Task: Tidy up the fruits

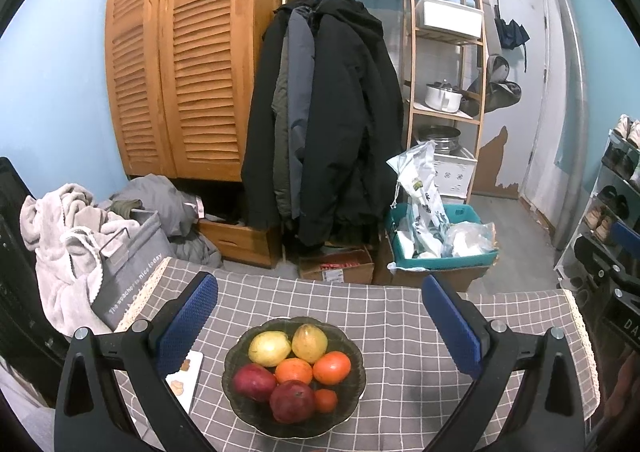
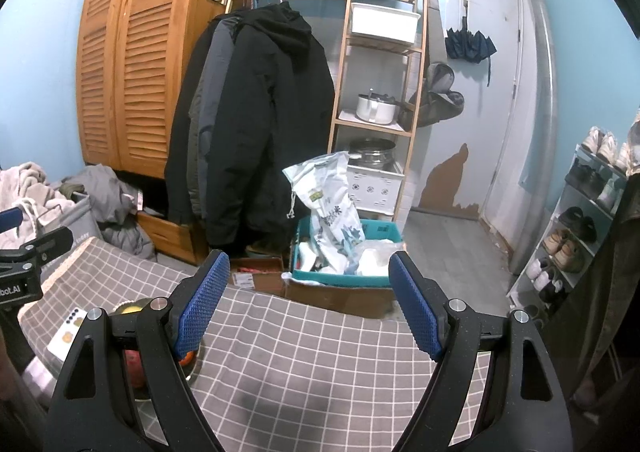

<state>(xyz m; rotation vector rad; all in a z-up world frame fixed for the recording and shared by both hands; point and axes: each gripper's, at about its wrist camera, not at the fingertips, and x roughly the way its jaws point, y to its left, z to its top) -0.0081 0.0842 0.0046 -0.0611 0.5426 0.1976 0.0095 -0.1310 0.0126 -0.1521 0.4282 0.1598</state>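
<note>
A dark, scallop-rimmed glass bowl (image 1: 294, 376) sits on the counter (image 1: 400, 332), which wears a grey cloth with a white grid. In the bowl lie seven fruits, touching: two yellow-green ones (image 1: 269, 349) at the far side, two orange ones (image 1: 331, 368) in the middle with a smaller orange one (image 1: 325, 400) nearer, and two dark red ones (image 1: 292, 401) at the front. Just left of the bowl a white phone (image 1: 186, 376) lies flat, partly hidden by a finger of the left tongs (image 1: 320, 322).

The left tongs stand wide apart, blue textured pads either side of the bowl and above it, nothing between them. The right tongs (image 2: 310, 304) also gape, empty, over bare cloth to the bowl's right (only a sliver of bowl and fruit shows behind their left finger in the right wrist view).

Beyond the counter's far edge stand cardboard boxes (image 1: 336, 272), a teal crate (image 1: 440, 236) stuffed with plastic bags, dark coats (image 1: 324, 112) on a rail, and a louvred wooden wardrobe (image 1: 180, 64). A grey fabric basket (image 1: 128, 264) draped with laundry stands to the left.
</note>
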